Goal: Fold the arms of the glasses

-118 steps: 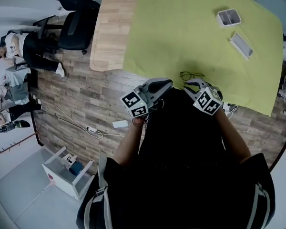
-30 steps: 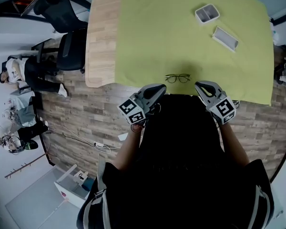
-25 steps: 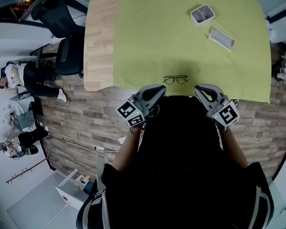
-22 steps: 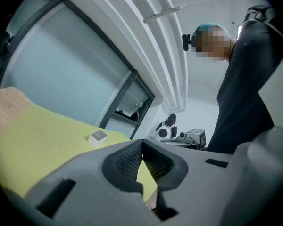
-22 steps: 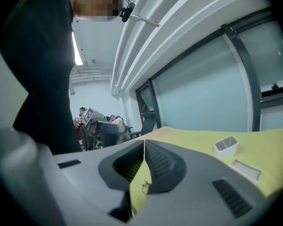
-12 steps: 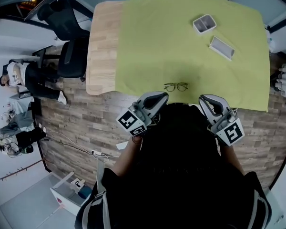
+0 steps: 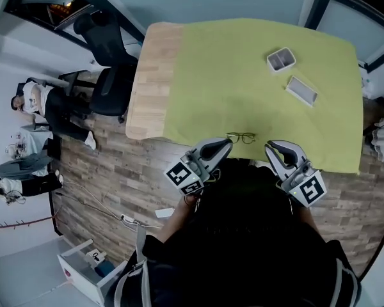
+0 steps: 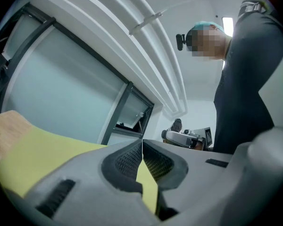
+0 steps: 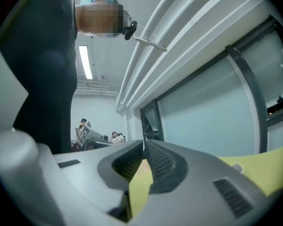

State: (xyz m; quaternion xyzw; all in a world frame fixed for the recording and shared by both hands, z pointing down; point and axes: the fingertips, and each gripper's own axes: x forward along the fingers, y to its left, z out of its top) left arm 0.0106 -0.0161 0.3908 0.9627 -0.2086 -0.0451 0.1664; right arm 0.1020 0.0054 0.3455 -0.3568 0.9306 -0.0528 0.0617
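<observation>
The left gripper (image 7: 225, 142) and right gripper (image 7: 270, 147) hang with tips pressed together on nothing, just off the green cloth's (image 7: 243, 62) near edge, so a clumsy nudge could skid the glasses (image 7: 241, 137), a thin dark frame lying close to that edge, off the cloth.

Head view: high above the person, facing steeply down on the green cloth (image 7: 243, 62), the plank floor (image 7: 134, 165), the left gripper (image 7: 226, 143) and the right gripper (image 7: 271, 147).
Left gripper view: close behind its own jaws, low over the cloth, tilted up toward the window wall (image 8: 61, 93).
Right gripper view: likewise, mirrored.
Shared: all three views show the cloth; both gripper views show the person's dark torso (image 8: 245, 79).
</observation>
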